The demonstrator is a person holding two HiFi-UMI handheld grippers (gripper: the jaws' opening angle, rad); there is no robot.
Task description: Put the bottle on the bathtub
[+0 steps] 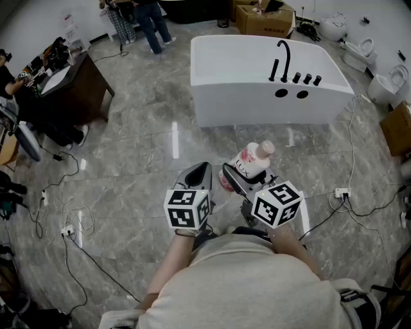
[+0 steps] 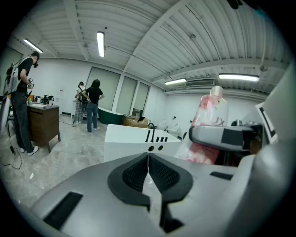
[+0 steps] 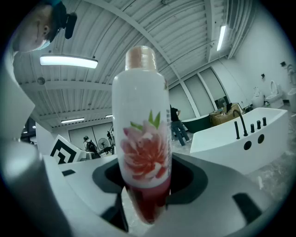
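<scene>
My right gripper (image 1: 239,175) is shut on a white bottle (image 1: 250,162) with a pink flower label and a beige cap; in the right gripper view the bottle (image 3: 142,139) stands upright between the jaws. My left gripper (image 1: 198,172) hangs beside it on the left, shut and holding nothing, its pads (image 2: 148,173) pressed together. The white bathtub (image 1: 266,83) with a black tap stands on the floor ahead, well beyond both grippers; it shows too as the bathtub (image 2: 138,141) in the left gripper view and the bathtub (image 3: 240,136) in the right gripper view.
Grey marble floor (image 1: 141,148) lies between me and the tub. A dark desk (image 1: 74,90) stands at the left with people near it. Cardboard boxes (image 1: 264,18) sit behind the tub, toilets (image 1: 385,80) at the right. Cables and a power strip (image 1: 340,193) lie on the floor.
</scene>
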